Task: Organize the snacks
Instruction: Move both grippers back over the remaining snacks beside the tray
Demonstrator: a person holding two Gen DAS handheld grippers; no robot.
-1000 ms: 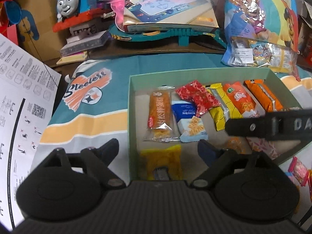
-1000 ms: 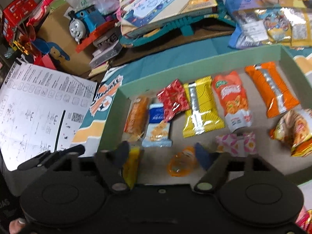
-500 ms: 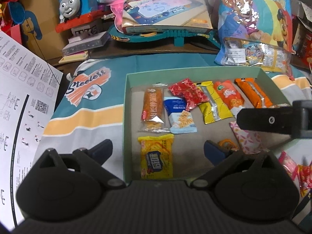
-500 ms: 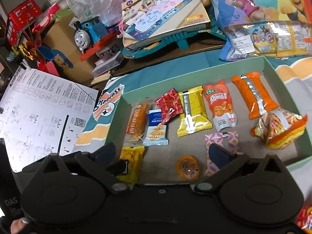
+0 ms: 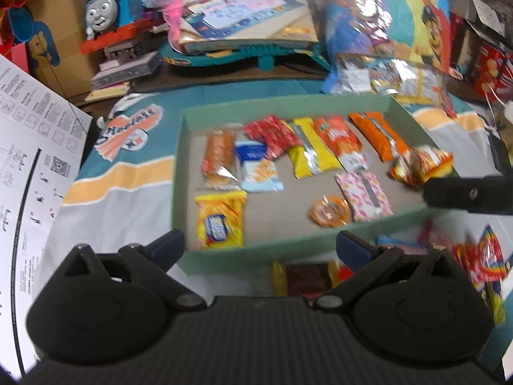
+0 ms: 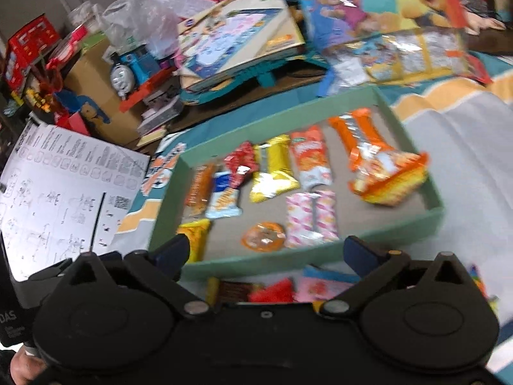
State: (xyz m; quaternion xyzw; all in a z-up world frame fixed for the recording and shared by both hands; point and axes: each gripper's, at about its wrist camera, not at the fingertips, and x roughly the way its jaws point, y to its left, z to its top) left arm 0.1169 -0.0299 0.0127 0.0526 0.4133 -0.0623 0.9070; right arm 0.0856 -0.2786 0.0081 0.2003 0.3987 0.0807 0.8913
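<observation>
A shallow green box (image 5: pixel 224 264) (image 6: pixel 416 221) lies on the striped cloth and holds several snack packets in rows. Among them are a yellow packet (image 5: pixel 221 221) at the near left, a round orange snack (image 5: pixel 330 211) (image 6: pixel 263 236) and a pink packet (image 5: pixel 364 195) (image 6: pixel 311 215). Loose snacks lie outside the box's near wall, a brown and yellow bar (image 5: pixel 304 279) (image 6: pixel 234 290) among them. My left gripper (image 5: pixel 259 247) is open and empty above the near wall. My right gripper (image 6: pixel 266 252) is open and empty, also above the near wall; its body shows in the left wrist view (image 5: pixel 468 192).
A printed white sheet (image 5: pixel 29 173) (image 6: pixel 64 192) lies to the left of the box. Behind the box stand a blue toy train (image 5: pixel 109 9) (image 6: pixel 131 67), a stack of children's books (image 5: pixel 243 22) and a large snack bag (image 5: pixel 388 29). More loose packets (image 5: pixel 481 256) lie at the near right.
Both grippers have drawn back toward me from inside the box, so its near wall and the loose snacks outside it have come into view. The yellow packet now lies in the box.
</observation>
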